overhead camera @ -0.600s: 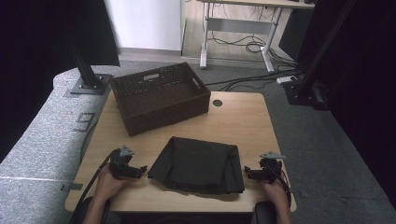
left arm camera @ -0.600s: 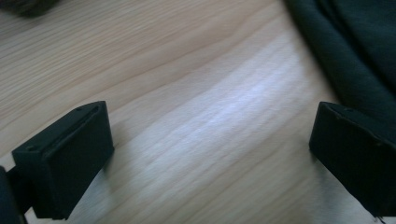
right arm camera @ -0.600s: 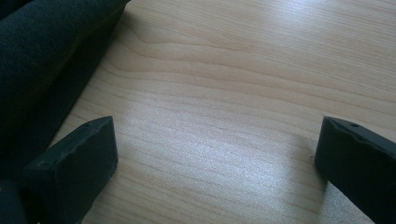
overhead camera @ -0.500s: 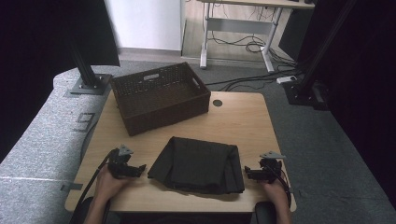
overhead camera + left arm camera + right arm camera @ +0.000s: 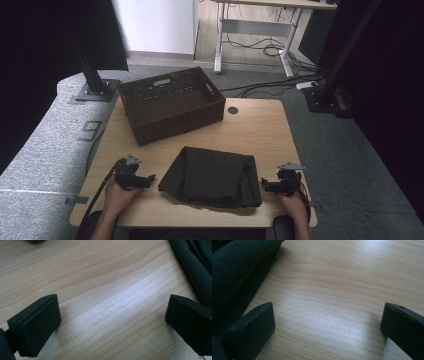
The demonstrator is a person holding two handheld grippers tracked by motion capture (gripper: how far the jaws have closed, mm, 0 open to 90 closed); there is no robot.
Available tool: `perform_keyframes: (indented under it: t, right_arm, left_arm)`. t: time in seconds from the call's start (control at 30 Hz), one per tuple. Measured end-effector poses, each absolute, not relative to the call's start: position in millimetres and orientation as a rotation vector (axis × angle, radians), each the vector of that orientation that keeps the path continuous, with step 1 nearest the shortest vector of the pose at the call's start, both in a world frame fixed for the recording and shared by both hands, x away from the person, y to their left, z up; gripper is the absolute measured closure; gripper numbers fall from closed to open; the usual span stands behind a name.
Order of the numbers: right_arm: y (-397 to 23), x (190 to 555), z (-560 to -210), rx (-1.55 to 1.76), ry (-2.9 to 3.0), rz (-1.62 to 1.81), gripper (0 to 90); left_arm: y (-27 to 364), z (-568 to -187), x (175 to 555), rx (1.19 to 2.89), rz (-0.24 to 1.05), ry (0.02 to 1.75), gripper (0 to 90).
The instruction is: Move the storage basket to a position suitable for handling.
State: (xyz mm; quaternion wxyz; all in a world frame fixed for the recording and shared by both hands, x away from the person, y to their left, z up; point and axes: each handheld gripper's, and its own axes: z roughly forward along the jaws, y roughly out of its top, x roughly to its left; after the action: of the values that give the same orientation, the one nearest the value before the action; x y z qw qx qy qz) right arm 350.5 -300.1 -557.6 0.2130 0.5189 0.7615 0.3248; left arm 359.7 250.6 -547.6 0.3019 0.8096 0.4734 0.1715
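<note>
A folded black cloth (image 5: 212, 176) lies flat on the wooden table (image 5: 260, 130) near its front edge. My left gripper (image 5: 148, 179) rests on the table just left of the cloth, open, with bare wood between its jaws; the cloth's edge (image 5: 197, 267) shows at the upper right of the left gripper view. My right gripper (image 5: 264, 186) sits just right of the cloth, also open over bare wood, and the cloth (image 5: 234, 272) fills the left side of the right gripper view. Neither gripper touches the cloth.
A dark brown woven basket (image 5: 171, 102) stands at the back left of the table, nothing visible inside it. A round cable hole (image 5: 232, 110) sits behind the cloth. Black stands (image 5: 92, 75) and cables flank the table on the floor.
</note>
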Motion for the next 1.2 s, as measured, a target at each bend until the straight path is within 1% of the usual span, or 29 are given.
perform_keyframes:
  t: [0.2,0.3,0.33,0.37,0.57,0.7,0.83,0.9,0.93,1.13,1.2]
  right_arm:
    - [-300,351,-556,1.443,2.139,0.888,0.0]
    - [-300,351,-555,1.447,2.146,0.885,1.5]
    - [-302,350,-551,1.458,2.149,0.916,4.3]
    - [-302,350,-551,1.458,2.149,0.916,4.3]
    - [-303,352,-537,1.449,2.119,0.990,5.1]
    - [-298,358,-520,1.420,2.106,1.030,6.3]
    - [-294,361,-514,1.401,2.109,1.044,8.4]
    - [-290,364,-510,1.388,2.121,1.045,9.9]
    - [-286,367,-508,1.373,2.137,1.048,12.6]
    - [-275,378,-503,1.334,2.175,1.059,15.1]
    - [-269,382,-501,1.318,2.187,1.062,17.7]
  left_arm:
    - [246,-545,360,2.185,0.426,1.237,0.2]
    - [243,-544,360,2.192,0.407,1.231,0.8]
    - [241,-542,360,2.192,0.386,1.210,1.2]
    - [241,-542,360,2.192,0.386,1.210,1.2]
    - [233,-529,370,2.171,0.371,1.144,5.4]
    - [220,-522,382,2.203,0.399,1.080,9.4]
    - [212,-520,394,2.190,0.369,1.069,14.1]
    - [204,-519,400,2.198,0.354,1.052,14.2]
    - [196,-518,406,2.214,0.355,1.028,14.3]
    - [176,-514,420,2.229,0.345,0.983,16.9]
    - [168,-513,426,2.228,0.345,0.973,18.2]
